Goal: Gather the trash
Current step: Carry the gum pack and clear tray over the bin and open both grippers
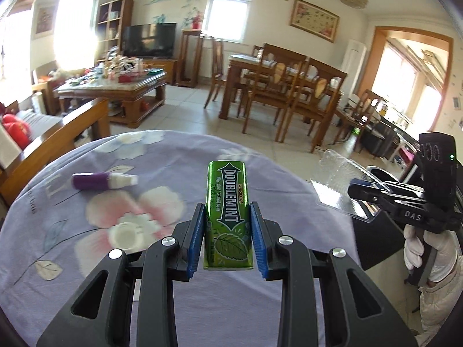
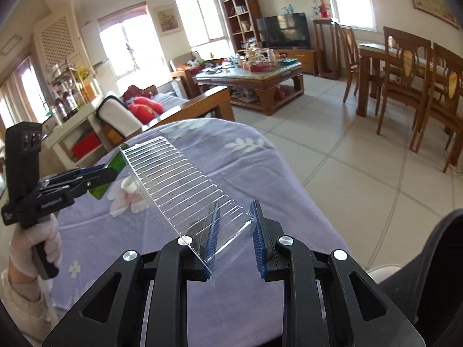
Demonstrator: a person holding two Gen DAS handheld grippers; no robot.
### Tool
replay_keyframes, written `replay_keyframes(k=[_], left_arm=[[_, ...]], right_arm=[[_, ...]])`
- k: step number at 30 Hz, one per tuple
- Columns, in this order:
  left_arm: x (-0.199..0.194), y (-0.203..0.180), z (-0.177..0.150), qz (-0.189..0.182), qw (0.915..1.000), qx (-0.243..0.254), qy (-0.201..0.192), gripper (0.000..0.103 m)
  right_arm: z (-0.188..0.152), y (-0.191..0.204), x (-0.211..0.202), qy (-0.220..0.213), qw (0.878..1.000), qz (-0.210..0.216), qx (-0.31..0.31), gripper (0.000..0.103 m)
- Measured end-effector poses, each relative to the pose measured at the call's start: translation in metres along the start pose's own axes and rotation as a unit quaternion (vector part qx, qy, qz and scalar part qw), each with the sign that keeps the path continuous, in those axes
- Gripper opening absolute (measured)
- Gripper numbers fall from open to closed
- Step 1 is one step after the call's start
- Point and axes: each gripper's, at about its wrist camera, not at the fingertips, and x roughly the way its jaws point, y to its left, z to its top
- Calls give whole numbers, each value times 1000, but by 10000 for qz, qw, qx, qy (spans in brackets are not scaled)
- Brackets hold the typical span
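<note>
Now | left gripper (image 1: pixel 225 231) fingers pinching gum pack (image 1: pixel 228 214) | right gripper (image 2: pixel 234 240) fingers pinching clear tray (image 2: pixel 185 185)

One gum pack (image 1: pixel 228 214), one clear tray (image 2: pixel 188 190), one purple bottle (image 1: pixel 101 181), perhaps one cap (image 1: pixel 124 235)

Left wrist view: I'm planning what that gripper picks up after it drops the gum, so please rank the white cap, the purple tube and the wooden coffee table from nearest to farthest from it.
From the left gripper, shut on the gum pack:
1. white cap, on the cloth just left of the fingers.
2. purple tube, farther back on the left.
3. wooden coffee table, across the room, upper left.
</note>
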Motion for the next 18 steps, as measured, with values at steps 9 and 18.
replay_keyframes(k=[9, 18], left_arm=[[32, -103, 8, -716, 9948, 719, 78, 31], [70, -205, 4, -1517, 9787, 1364, 227, 31]], right_arm=[[-45, -90, -79, -316, 9959, -526, 672, 22], [-95, -172, -137, -335, 9857, -1192, 1143, 23]])
